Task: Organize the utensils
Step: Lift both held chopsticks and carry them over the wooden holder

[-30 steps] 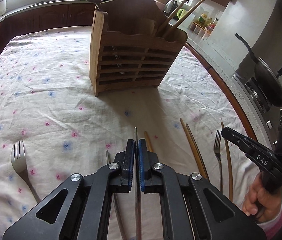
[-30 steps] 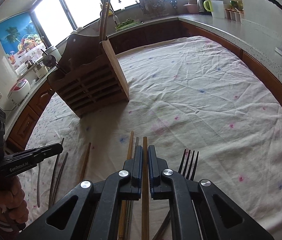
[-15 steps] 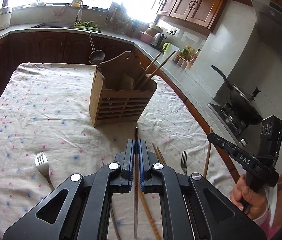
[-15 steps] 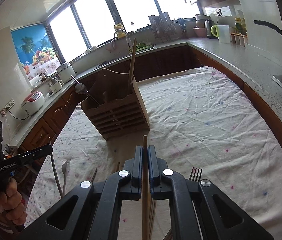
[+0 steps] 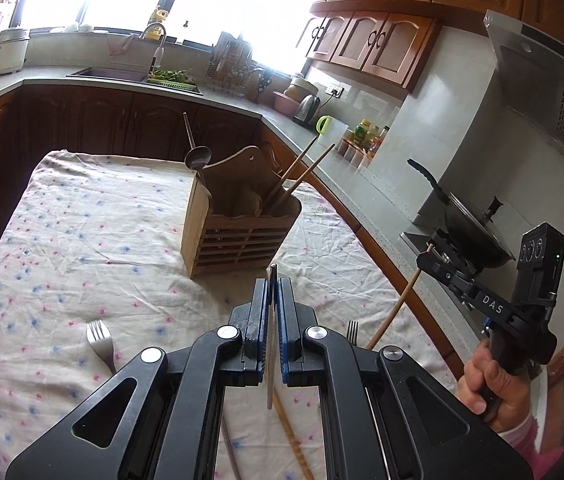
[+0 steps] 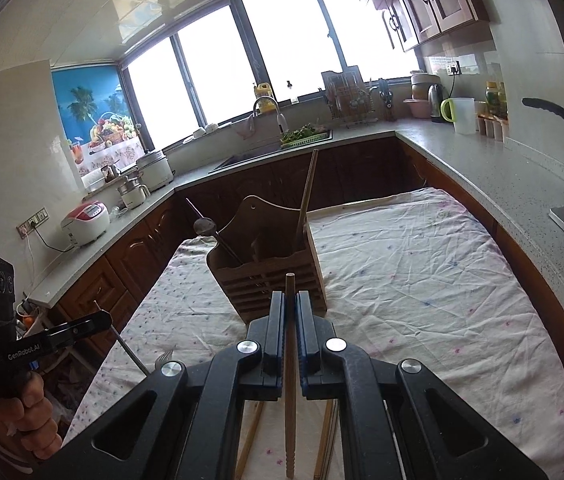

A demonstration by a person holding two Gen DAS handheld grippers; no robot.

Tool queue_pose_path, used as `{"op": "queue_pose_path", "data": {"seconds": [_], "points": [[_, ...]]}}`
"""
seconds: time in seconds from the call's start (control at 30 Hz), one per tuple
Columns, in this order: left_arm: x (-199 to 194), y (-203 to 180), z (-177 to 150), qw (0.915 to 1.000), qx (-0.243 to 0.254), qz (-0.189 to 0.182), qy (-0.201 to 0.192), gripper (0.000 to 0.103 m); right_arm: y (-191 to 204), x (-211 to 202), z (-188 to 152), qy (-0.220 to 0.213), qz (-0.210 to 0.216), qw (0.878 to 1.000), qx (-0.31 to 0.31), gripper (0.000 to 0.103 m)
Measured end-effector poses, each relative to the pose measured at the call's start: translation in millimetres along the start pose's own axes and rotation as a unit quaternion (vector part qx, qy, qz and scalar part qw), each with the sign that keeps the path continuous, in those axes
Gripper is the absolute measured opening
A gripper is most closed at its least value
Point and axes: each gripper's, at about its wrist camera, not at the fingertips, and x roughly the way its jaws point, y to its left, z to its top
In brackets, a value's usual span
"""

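A wooden utensil holder (image 5: 237,224) stands on the flowered tablecloth (image 5: 81,240), with a ladle (image 5: 197,158) and two wooden chopsticks (image 5: 302,172) in it; it also shows in the right wrist view (image 6: 269,280). My left gripper (image 5: 270,292) is shut on a metal chopstick (image 5: 269,344), lifted above the cloth. My right gripper (image 6: 290,304) is shut on a wooden chopstick (image 6: 290,392), also lifted; that gripper shows at right in the left wrist view (image 5: 434,260).
A fork (image 5: 99,340) lies on the cloth at left, another fork (image 5: 352,330) near my left gripper's right finger. More chopsticks (image 5: 294,440) lie below. A wok (image 5: 470,220) sits on the stove at right. Counters ring the table.
Both grippers have risen from the cloth, each carrying its chopstick up. The holder now looks farther and lower in both views.
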Motion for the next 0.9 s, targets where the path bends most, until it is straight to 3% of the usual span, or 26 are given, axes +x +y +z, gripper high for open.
{"op": "queue_pose_path", "data": {"seconds": [0.53,0.9], "points": [[-9.1,1.5,23.9,0.9991,-0.003,0.0,-0.041,0.003,0.6,3.2,23.6,-0.031,0.01,0.999,0.002,0.005],[-8.3,-0.8,86.7,0.994,0.013,0.011,-0.108,0.003,9.0,14.3,83.7,-0.092,0.018,0.996,-0.012,0.005]]}}
